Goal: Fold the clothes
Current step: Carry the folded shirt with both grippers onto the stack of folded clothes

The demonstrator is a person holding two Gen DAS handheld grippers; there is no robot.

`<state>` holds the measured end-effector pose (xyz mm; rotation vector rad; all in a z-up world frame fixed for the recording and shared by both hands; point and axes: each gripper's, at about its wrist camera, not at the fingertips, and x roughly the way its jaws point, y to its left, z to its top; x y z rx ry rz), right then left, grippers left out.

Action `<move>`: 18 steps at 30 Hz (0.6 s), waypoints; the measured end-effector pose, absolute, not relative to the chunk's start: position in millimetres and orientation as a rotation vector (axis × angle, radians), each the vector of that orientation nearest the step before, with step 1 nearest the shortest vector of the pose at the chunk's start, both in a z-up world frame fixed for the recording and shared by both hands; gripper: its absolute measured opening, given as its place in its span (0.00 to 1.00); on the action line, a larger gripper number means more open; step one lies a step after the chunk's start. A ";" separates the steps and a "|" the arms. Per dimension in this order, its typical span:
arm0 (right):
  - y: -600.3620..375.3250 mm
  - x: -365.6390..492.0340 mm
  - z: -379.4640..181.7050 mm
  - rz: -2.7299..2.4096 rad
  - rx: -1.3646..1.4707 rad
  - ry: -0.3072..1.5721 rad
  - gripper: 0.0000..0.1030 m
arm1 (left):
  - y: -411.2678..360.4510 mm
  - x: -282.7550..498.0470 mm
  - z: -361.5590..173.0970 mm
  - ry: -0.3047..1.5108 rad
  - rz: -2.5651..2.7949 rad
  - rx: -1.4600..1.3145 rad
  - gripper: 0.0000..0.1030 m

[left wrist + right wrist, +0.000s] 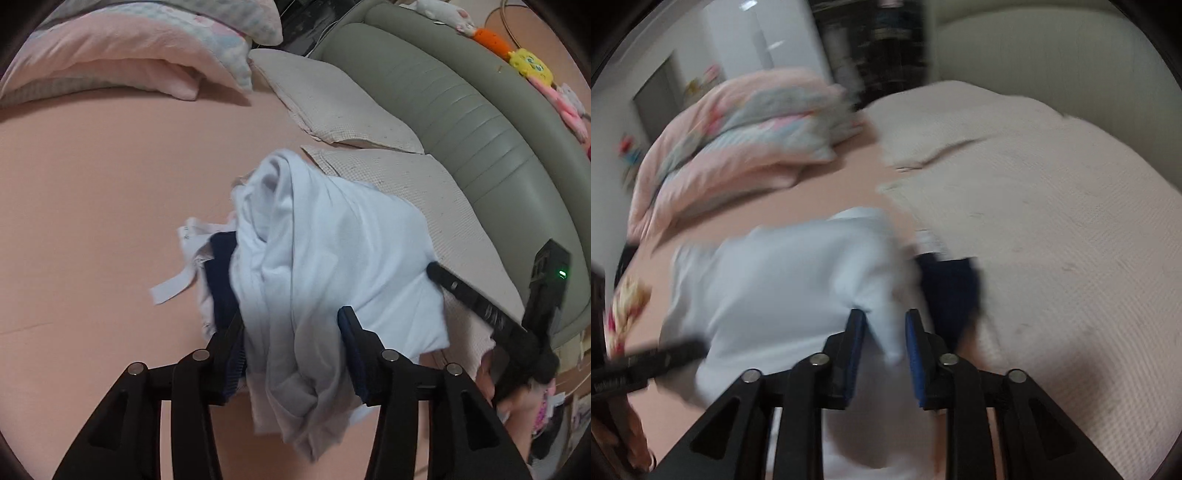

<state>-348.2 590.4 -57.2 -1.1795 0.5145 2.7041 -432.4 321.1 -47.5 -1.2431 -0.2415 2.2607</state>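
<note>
A white garment [325, 251] lies bunched on the pink bed sheet [92, 184], over a navy garment [221, 280] and a pale piece with a loose strip [173, 288]. My left gripper [291, 328] straddles its near fold. The fingers stand apart and the cloth sags loosely between them. In the blurred right wrist view, my right gripper [884, 328] is open, with a point of the white garment [783, 280] between its pads and a gap beside it. The navy garment [949, 291] shows just right of it. The right gripper [436, 271] rests at the garment's right edge.
Two beige pillows [332, 99] [424, 192] lie against a grey-green padded headboard [461, 92]. A folded pink quilt [110, 55] sits at the far left. Plush toys [532, 66] line the top of the headboard. A person's hand [491, 387] holds the right gripper.
</note>
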 end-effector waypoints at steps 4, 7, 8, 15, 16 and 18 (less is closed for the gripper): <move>612.0 -329.5 -37.4 2.680 -0.982 0.565 0.28 | 309.5 -424.3 -7.6 -0.211 2.347 -1.068 0.43; 596.3 -329.3 -28.5 2.805 -0.978 0.557 0.28 | 335.6 -421.9 7.3 -0.079 2.282 -0.916 0.41; 587.9 -332.1 -30.3 2.841 -1.004 0.544 0.28 | 345.4 -426.1 3.0 -0.047 2.244 -0.928 0.41; 563.9 -354.9 -73.4 2.754 -1.189 0.423 0.28 | 366.2 -446.9 -62.2 0.104 2.155 -1.115 0.28; 567.2 -354.2 -77.5 2.728 -1.177 0.465 0.28 | 363.9 -450.1 -68.2 0.107 2.148 -1.120 0.29; 563.5 -356.5 -82.9 2.698 -1.175 0.457 0.28 | 359.6 -455.6 -79.9 0.045 2.123 -1.159 0.29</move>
